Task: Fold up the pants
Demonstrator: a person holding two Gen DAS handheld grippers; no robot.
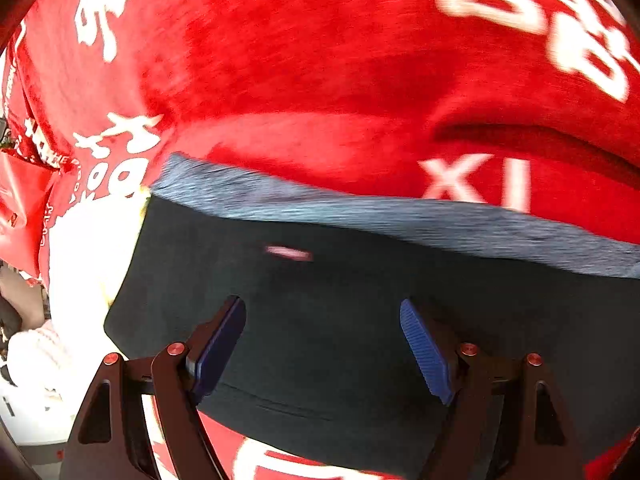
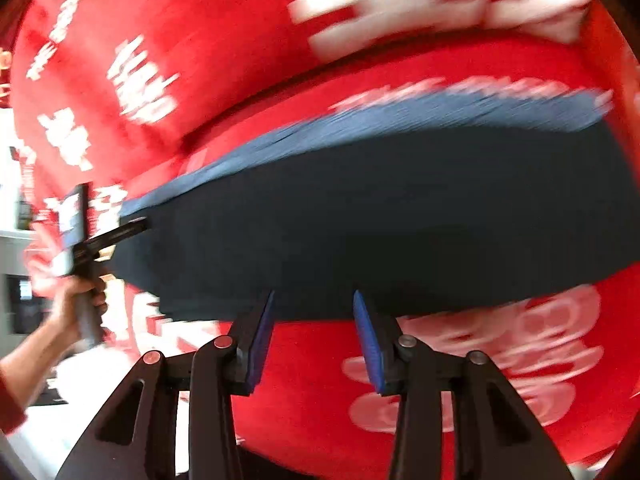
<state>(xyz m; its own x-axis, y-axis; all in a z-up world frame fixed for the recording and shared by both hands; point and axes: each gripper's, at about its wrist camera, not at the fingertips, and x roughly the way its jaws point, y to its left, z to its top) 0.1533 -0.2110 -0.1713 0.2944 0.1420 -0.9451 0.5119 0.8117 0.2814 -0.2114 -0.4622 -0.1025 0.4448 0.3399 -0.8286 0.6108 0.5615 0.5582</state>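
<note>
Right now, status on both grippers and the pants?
Left gripper open, empty, over the pants. Right gripper open, empty, at their near edge. Pants flat on red cloth. Nothing in the way.

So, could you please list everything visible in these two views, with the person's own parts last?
pants: one, dark navy, lying folded on the red cloth, under both grippers
band: one, lighter blue, along the pants' far edge
cloth: one, red with white print, covering the surface beneath the pants
left gripper: one, black with blue pads, open above the pants
right gripper: one, black with blue pads, open at the pants' near edge
hand: one, holding the left gripper's handle, left side of the right wrist view
</note>
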